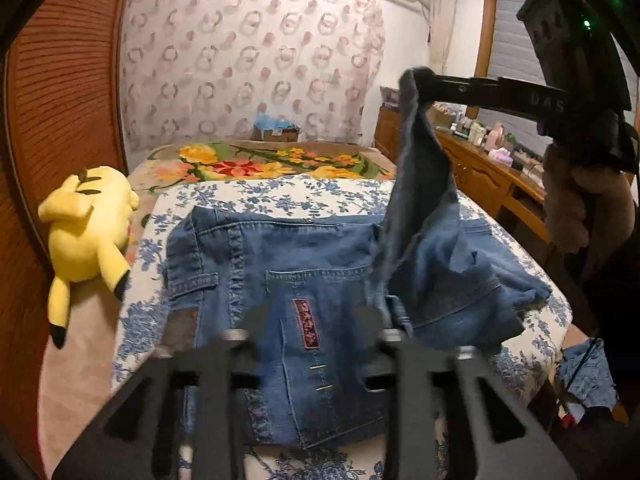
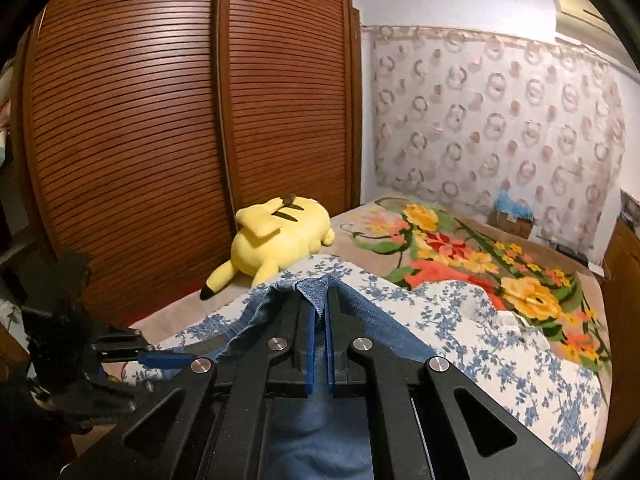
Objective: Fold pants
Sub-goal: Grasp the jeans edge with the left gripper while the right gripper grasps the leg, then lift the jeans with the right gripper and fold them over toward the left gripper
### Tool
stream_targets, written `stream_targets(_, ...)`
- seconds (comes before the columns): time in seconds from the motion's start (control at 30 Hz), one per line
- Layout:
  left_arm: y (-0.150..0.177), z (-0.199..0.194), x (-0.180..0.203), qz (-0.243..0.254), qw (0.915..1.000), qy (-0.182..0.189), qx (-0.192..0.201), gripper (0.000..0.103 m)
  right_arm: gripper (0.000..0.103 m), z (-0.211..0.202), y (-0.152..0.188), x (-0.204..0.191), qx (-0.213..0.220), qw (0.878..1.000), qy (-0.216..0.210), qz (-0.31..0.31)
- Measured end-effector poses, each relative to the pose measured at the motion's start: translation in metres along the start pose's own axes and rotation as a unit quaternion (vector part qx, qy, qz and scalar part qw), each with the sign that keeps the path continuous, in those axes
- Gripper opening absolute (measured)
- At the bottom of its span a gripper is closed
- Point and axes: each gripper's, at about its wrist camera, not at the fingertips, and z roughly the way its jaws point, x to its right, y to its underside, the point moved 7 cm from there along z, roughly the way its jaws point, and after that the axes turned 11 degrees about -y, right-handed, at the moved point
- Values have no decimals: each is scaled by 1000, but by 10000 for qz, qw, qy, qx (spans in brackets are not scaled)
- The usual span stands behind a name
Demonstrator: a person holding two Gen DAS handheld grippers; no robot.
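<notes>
The jeans [image 1: 304, 280] were spread on the blue-flowered sheet [image 1: 280, 196] of the bed, back side up, and the left gripper [image 1: 316, 316] hovered right over them with its jaws apart; no denim was pinched between those fingers, they were blurry and seemed just above the back pocket with the dark red patch [image 1: 307, 322]. One end of the pants was pulled up off the bed by the right gripper [image 2: 320, 300], which was clamped tight on a fold of the cloth; in the right wrist view the denim poked out as a little peak past the blue pads [image 2: 312, 344] and hung down on both sides. Faded mid-blue denim, stitched seams, a couple of metal pins near the pocket. The long axis ran roughly left to right across the bed in the left wrist view, waistband toward the left, the lifted part rising on the right. A yellow plush toy [image 1: 88, 236] lay beside the sheet near the slatted wooden wardrobe [image 2: 160, 120]; a floral blanket [image 1: 264, 162] lay further back.
</notes>
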Motion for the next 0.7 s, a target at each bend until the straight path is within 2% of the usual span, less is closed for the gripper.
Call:
stream_targets(0.13,3,-7,-3,-149,9998,107,58,53,4,3,2,0,-114,9997,86,-176)
stream_targets(0.2,3,-8,-3,-162,9997,146,79,69,4,5,4,1,-167,9997,80,-147)
stream_targets(0.27,3,-7,-2,-185,9996,218,77,73,4,7,4,5,-212,9997,86,-91)
stream_targets(0.47,16,15,17,-95,9983,558,-140,73,4,8,4,10,-243,9996,100,49)
stream_targets(0.57,24,39,23,-6,9980,497,-401,73,4,5,0,8,-189,9998,82,42)
stream_targets(0.63,28,50,24,8,9978,428,-499,65,4,4,-2,5,-150,9998,82,40)
stream_targets(0.67,30,53,25,-20,9974,474,-548,52,4,3,-3,5,-137,9999,79,41)
stream_targets(0.7,31,52,25,-56,9967,568,-579,34,4,4,-3,4,-130,9999,78,41)
